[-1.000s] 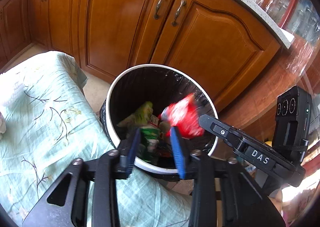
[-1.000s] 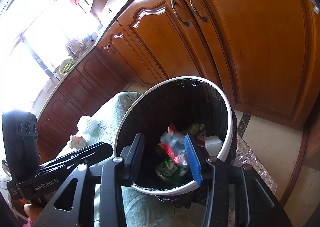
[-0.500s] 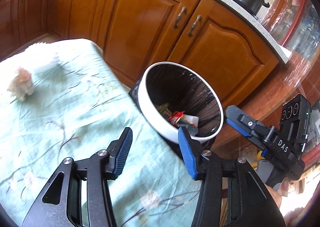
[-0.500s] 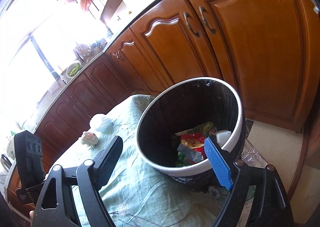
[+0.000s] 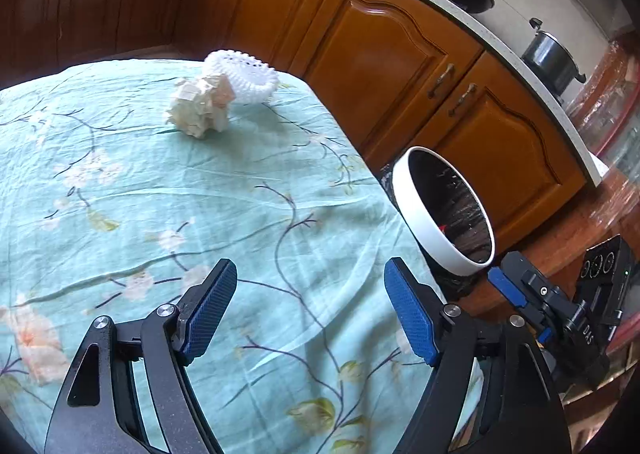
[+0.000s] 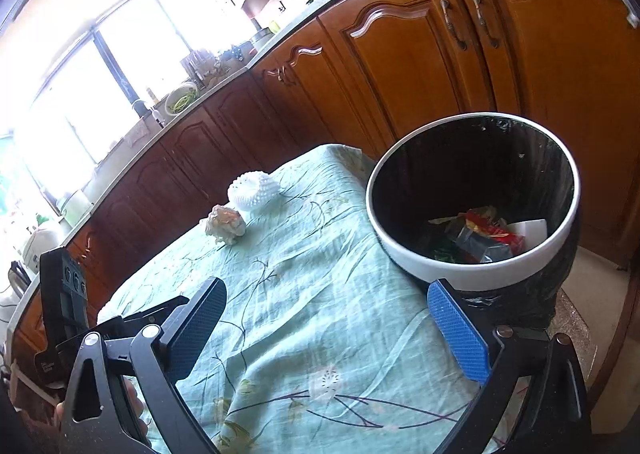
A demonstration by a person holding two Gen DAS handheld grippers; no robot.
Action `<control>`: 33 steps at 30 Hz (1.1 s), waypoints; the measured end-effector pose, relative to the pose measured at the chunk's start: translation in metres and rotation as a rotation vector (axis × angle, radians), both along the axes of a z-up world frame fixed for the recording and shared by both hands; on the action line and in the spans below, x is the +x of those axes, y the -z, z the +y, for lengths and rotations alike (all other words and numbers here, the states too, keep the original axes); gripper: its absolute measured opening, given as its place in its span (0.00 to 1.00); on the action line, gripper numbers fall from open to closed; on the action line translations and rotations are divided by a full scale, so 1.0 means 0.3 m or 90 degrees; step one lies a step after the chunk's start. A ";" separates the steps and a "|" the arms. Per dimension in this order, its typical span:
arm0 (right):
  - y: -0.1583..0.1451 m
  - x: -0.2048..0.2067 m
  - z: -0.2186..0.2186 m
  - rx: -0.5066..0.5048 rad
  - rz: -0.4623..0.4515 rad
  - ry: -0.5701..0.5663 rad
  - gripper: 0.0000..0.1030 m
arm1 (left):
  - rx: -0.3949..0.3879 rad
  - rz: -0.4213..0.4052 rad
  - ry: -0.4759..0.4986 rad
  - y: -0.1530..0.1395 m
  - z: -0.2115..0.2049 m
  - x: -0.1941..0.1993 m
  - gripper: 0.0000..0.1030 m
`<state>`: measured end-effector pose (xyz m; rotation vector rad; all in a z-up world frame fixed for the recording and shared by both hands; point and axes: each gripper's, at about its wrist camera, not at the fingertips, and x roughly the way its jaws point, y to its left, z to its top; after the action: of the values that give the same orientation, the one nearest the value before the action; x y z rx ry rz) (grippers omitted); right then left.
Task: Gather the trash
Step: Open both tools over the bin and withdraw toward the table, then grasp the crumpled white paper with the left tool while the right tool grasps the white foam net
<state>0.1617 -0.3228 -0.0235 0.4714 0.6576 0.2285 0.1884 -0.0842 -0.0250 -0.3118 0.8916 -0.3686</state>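
Note:
A white-rimmed bin (image 6: 476,270) with a black liner stands beside the table's right edge; red, green and white wrappers (image 6: 488,234) lie inside. The bin (image 5: 436,225) shows at the right in the left wrist view. A crumpled cream paper ball (image 5: 200,105) and a white foam fruit net (image 5: 246,75) lie at the table's far end, also seen as the ball (image 6: 226,223) and the net (image 6: 252,189). My left gripper (image 5: 310,306) hovers over the cloth, jaws opening, nothing between them. My right gripper (image 6: 326,330) is near the bin, jaws opening and empty.
A pale green floral tablecloth (image 5: 120,193) covers the table. Brown wooden cabinets (image 5: 384,53) run behind the table and bin, under a counter with dark pots (image 5: 552,57). The right gripper's body (image 5: 560,310) sits low at the right in the left wrist view.
Both grippers pulled back from over the bin and swung left over the table. Both sets of jaws widened. The red wrapper now lies in the bin.

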 end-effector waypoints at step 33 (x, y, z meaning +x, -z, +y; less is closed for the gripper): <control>-0.005 0.406 0.242 0.014 0.046 -0.098 0.99 | 0.086 -0.036 -0.090 -0.029 0.237 0.136 0.84</control>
<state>0.2835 -0.2503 -0.0219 0.4517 0.7637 0.3650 0.2293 -0.0130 -0.0164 -0.2369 0.8296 -0.1849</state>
